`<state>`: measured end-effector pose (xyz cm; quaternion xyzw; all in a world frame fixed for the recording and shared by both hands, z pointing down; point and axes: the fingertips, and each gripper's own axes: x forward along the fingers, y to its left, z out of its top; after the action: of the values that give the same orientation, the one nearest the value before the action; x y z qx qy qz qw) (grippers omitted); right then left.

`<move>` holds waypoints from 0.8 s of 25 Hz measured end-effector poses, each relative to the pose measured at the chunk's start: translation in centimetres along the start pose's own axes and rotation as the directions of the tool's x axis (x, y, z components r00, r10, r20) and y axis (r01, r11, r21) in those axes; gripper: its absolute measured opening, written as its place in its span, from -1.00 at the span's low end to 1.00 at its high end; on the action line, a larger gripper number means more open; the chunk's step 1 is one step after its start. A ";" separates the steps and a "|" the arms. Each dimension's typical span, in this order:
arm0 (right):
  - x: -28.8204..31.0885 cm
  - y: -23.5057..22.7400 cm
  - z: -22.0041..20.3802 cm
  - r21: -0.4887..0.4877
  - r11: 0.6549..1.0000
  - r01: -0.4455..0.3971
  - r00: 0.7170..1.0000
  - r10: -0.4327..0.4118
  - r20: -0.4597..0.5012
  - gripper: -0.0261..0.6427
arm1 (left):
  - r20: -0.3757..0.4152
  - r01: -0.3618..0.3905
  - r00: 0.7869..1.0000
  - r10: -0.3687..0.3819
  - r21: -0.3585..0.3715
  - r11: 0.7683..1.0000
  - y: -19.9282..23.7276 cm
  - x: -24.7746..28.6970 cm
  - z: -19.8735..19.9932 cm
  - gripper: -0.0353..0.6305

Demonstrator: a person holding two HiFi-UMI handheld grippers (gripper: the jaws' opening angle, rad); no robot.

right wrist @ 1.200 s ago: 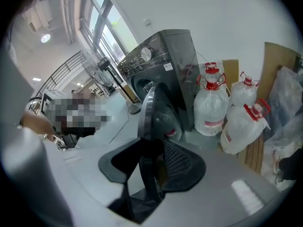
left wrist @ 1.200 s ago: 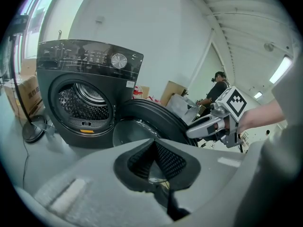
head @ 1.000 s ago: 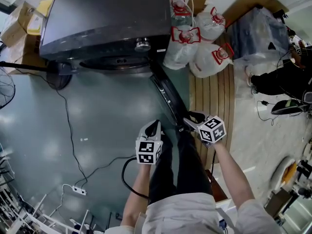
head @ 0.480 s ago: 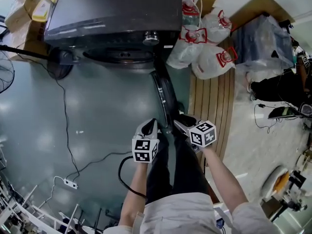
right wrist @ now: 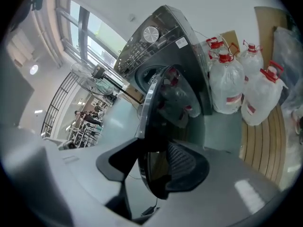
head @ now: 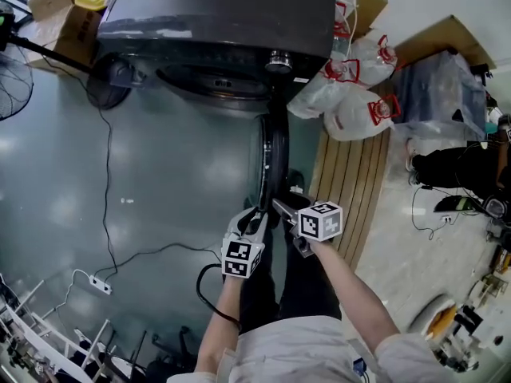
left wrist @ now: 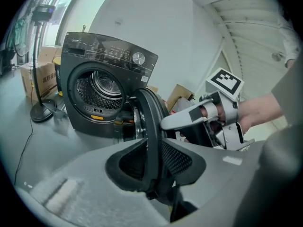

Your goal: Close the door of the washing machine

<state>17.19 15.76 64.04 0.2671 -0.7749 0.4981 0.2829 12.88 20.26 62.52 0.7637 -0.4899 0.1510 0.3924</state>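
Note:
A dark front-loading washing machine (head: 223, 22) stands at the top of the head view, its drum showing (left wrist: 102, 93). Its round door (head: 272, 158) hangs wide open, edge-on toward me. Both grippers meet at the door's free edge. My left gripper (head: 254, 222) has its jaws opening, and the door rim (left wrist: 147, 122) runs between the pads with a gap on the left side. My right gripper (head: 281, 210) straddles the same rim (right wrist: 175, 98) from the other side, jaws wide and still opening. One of its fingers (left wrist: 182, 118) shows beside the door in the left gripper view.
Clear water jugs with red caps (right wrist: 236, 89) stand right of the machine on a wooden slatted pallet (head: 351, 190). A standing fan (left wrist: 40, 56) and cardboard boxes (head: 76, 22) sit to its left. A cable (head: 108, 198) and a power strip (head: 97, 284) lie on the grey floor.
Both grippers have moved up to the door's free edge. The left jaws, shut before, have parted around the rim. The right jaws have spread wider.

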 end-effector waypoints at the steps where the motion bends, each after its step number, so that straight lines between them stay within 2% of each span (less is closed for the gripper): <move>1: 0.5 0.4 0.0 0.012 1.000 -0.003 1.000 0.003 -0.007 -0.35 | -0.001 0.000 1.000 0.000 -0.001 1.000 0.1 -0.2 -0.4 -0.55; 6: 2.2 2.2 0.4 0.081 0.997 -0.007 0.999 0.010 -0.032 -0.33 | 0.007 -0.054 0.999 0.054 0.005 0.999 1.4 -0.8 -1.2 -0.40; 10: 3.8 3.3 0.7 0.128 0.992 -0.016 0.998 0.023 -0.057 -0.32 | 0.011 -0.098 0.995 0.097 0.055 0.994 2.6 -1.0 -1.0 -0.34; 15: 5.8 5.0 1.3 0.171 0.985 -0.015 0.995 0.031 -0.091 -0.31 | 0.027 -0.159 0.987 0.157 0.080 0.984 4.6 -1.7 -0.8 -0.35; 20: 7.7 6.8 2.2 0.196 0.979 -0.052 0.992 0.073 -0.102 -0.31 | 0.034 -0.269 0.963 0.267 0.062 0.961 8.0 -2.5 -0.8 -0.44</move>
<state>6.73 15.18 64.49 0.2414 -0.7143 0.5934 0.2816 4.86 20.71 65.11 0.7047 -0.5886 0.2090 0.3365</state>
